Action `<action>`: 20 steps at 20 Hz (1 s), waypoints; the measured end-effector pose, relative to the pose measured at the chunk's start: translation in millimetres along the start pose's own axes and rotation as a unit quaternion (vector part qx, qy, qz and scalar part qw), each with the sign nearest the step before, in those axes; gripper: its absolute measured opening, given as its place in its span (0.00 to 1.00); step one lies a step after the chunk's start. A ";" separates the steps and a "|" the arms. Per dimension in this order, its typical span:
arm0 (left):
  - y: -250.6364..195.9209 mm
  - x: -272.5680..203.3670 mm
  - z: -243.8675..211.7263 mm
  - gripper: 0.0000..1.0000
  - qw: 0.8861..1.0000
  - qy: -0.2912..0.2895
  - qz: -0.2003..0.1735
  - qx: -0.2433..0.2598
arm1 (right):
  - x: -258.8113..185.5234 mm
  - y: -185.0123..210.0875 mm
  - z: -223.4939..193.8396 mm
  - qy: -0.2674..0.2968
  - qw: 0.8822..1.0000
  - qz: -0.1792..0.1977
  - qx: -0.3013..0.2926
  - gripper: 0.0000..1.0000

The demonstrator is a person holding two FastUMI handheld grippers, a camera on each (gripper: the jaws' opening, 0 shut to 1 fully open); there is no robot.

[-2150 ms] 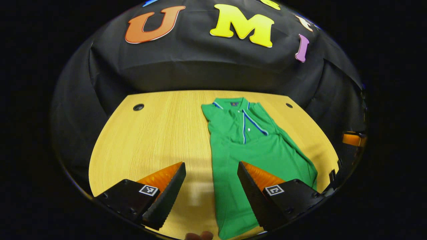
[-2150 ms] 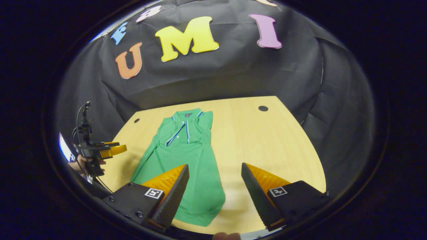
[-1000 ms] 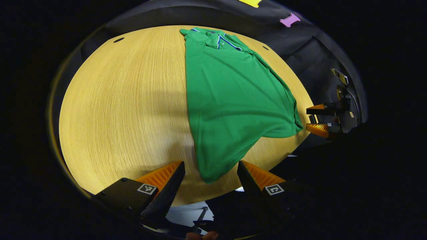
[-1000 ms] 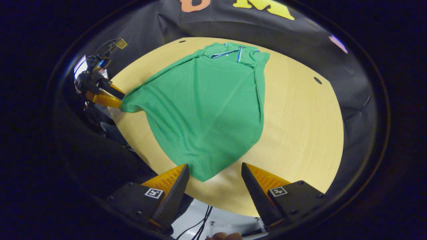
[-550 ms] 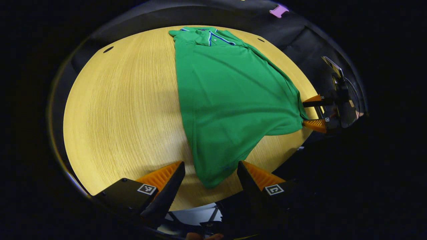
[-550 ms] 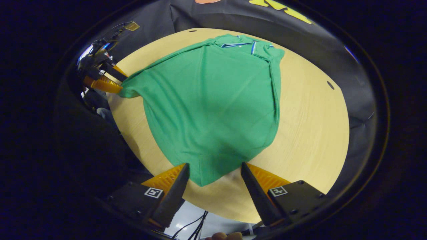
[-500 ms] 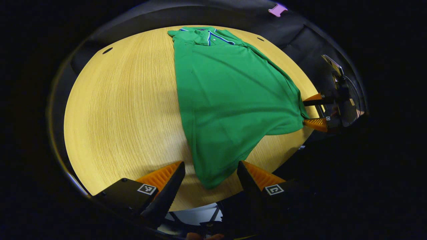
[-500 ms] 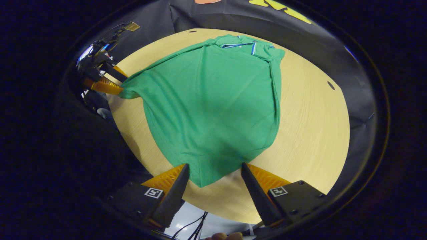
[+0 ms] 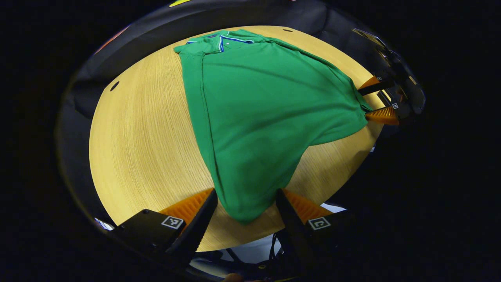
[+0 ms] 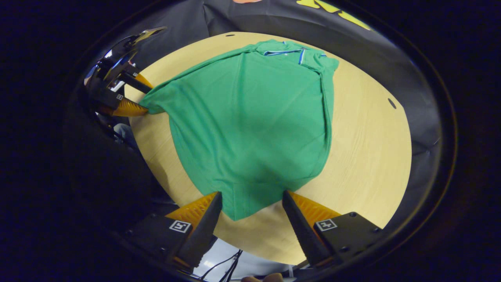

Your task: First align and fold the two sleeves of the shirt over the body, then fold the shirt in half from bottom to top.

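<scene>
Between each gripper's spread jaws, one hem corner of the green shirt (image 9: 258, 117); none pinched.

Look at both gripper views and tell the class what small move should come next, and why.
Probably close both grippers on the hem corners. The green polo shirt lies on the round wooden table with sleeves folded in, and a bottom corner sits between the open fingers of the left gripper and the right gripper, neither pressing the cloth yet.

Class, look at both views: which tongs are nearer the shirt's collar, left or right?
Neither clearly: the left tongs and the right tongs each straddle a bottom corner of the shirt, opposite the collar.
</scene>
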State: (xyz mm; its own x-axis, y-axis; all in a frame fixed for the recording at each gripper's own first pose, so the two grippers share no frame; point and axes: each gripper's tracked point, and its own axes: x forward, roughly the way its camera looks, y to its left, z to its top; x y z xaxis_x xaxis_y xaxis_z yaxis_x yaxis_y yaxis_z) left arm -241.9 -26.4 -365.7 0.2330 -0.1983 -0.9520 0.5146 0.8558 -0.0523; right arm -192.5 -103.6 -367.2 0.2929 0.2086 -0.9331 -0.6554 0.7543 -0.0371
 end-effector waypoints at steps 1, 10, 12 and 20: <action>0.2 0.0 0.7 0.99 1.000 0.000 0.000 -0.002 | -0.1 0.0 1.1 -0.002 1.000 0.001 -0.003 0.99; 2.1 2.6 38.9 0.04 0.981 -0.078 -0.055 -0.170 | -0.2 -1.1 18.9 -0.028 0.997 0.030 0.072 0.01; -3.4 -6.2 39.5 0.04 0.981 -0.083 -0.066 -0.159 | -4.4 -4.1 18.5 -0.029 0.995 0.033 0.091 0.00; -1.1 -27.2 58.6 0.04 0.987 -0.104 -0.066 -0.106 | -23.3 -7.8 27.4 -0.042 0.993 0.029 0.102 0.00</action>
State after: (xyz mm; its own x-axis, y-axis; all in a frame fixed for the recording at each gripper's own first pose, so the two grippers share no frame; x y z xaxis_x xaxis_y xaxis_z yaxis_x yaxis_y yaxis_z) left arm -200.5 -49.9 -322.1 0.3511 -0.3891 -0.8517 0.3720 0.8927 -0.2545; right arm -175.1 -97.3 -335.4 0.3214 0.3009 -0.8979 -0.5208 0.8480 0.0977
